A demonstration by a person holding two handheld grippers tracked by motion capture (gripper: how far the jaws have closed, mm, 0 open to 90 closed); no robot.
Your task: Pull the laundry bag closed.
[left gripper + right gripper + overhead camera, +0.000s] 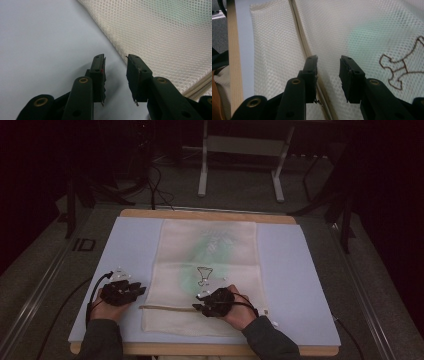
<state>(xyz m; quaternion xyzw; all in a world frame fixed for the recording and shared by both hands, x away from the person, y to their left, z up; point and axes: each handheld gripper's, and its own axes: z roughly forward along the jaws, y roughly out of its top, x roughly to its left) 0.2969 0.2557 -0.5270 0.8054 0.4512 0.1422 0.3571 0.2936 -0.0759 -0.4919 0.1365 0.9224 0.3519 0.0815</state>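
Mesh laundry bag [207,270] flat mid-mat, long axis twelve to six; zipper [305,50] crossing its near end nine to three; right gripper [200,307] agape, empty, over it, nearer; left gripper [141,290] agape, empty, off the bag's nine-o'clock edge.

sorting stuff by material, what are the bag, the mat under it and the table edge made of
The bag looks like cream mesh fabric, probably synthetic: the gripper views show a fine honeycomb of holes. The mat seems a smooth, matte pale blue sheet, perhaps foam or plastic. The table edge looks like light wood, with a tan colour and faint grain.
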